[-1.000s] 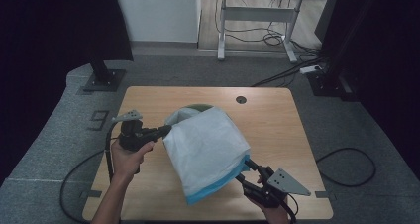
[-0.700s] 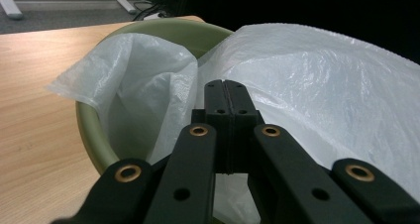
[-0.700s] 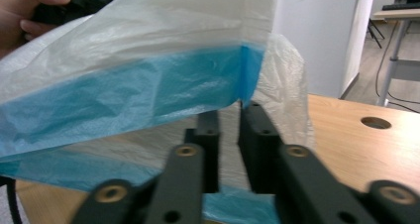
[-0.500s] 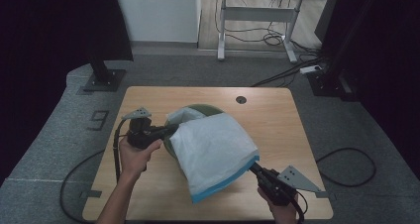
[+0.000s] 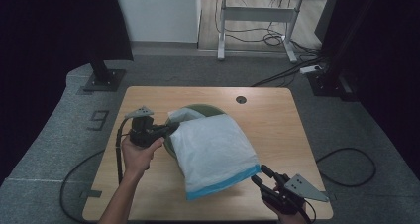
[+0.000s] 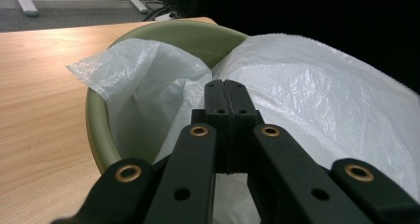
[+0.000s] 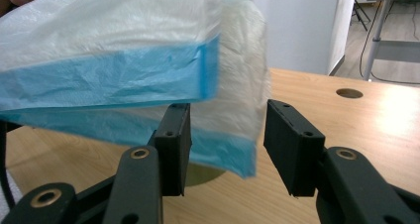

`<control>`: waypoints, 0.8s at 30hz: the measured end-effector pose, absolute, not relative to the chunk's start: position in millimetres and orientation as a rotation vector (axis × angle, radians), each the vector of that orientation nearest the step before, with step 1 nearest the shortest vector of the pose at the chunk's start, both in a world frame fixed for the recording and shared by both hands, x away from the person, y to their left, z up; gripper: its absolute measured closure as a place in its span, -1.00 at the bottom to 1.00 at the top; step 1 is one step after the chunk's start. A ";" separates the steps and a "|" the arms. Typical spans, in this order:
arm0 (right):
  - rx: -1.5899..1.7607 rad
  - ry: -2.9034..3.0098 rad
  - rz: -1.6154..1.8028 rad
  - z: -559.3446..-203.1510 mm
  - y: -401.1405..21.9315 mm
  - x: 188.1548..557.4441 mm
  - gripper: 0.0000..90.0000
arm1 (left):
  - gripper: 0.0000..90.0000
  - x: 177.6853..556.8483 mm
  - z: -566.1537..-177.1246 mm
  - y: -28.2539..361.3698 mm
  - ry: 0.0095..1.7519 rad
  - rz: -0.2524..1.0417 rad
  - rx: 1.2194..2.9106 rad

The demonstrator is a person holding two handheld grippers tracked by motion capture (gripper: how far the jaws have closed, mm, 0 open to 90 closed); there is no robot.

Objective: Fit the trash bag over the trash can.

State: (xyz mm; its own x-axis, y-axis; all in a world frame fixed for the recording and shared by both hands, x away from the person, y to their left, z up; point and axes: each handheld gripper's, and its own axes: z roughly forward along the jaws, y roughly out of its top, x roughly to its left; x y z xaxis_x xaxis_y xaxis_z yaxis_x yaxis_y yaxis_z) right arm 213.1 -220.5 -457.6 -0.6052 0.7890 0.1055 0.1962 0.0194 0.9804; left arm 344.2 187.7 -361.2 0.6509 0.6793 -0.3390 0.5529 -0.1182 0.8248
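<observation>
From where I stand, the work is fitting a white bin liner (image 5: 213,152) over a small olive-green waste bin (image 5: 198,108) lying on the wooden table (image 5: 277,120). The liner sits at the table's centre, draped over the bin, its blue-banded bottom hem (image 5: 225,182) trailing toward six o'clock and its mouth bunched at the bin's rim toward ten o'clock.

The left gripper (image 5: 171,129), at nine o'clock of the bin, has its jaws pressed together on a fold of the liner's mouth just inside the rim; in the left gripper view the tips (image 6: 224,92) meet with thin film pinched between them. The right gripper (image 5: 261,173), at five o'clock of the table, has its jaws apart, having just been opening, and the blue hem corner hangs between them in the right gripper view (image 7: 223,130) without either pad pressing on it.

I judge this film very light, limp and slippery: it will billow, cling and slide out of a shallow pinch, and it could tear if tugged hard against the rim. Best hold is on doubled material, the thicker blue hem or a gathered fold at the mouth, not a single layer.
</observation>
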 end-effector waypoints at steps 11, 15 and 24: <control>1.012 1.813 1.647 -454.7 -234.4 206.6 0.14 | 0.99 343.4 -361.2 185.8 0.998 0.156 1.786; 1.040 1.812 1.614 -455.9 -239.8 206.3 0.14 | 0.99 343.3 -361.1 186.7 0.999 0.157 1.786; 1.039 1.811 1.641 -455.5 -238.8 206.7 0.07 | 0.99 343.4 -363.2 184.5 0.999 0.151 1.787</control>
